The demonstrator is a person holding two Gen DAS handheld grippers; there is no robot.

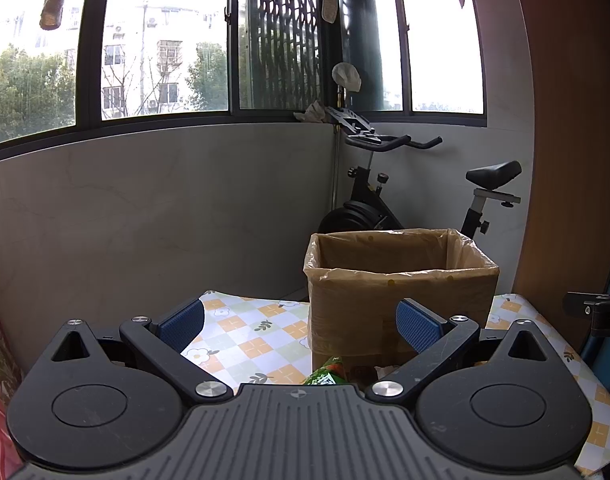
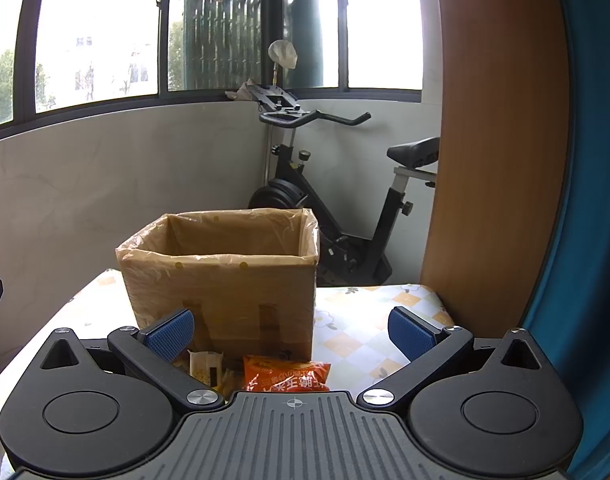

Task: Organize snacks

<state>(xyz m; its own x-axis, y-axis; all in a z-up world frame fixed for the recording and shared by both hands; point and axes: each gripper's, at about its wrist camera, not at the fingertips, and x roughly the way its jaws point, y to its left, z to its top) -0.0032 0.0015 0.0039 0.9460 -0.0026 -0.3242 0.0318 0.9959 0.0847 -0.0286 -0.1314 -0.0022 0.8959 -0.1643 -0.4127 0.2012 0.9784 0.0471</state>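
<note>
Grippers left (image 1: 301, 326) and right (image 2: 291, 334) wide apart, empty; snacks (image 2: 287, 374) before box (image 2: 221, 276).

Upside-down Chinese characters, not clearly legible, on the orange snack packet (image 2: 287, 375).

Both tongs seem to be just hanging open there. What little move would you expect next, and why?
Probably the right tongs dip toward the orange snack packet lying just below them, before the lined cardboard box. They are open and hold nothing, and the packet is still outside the box.
</note>
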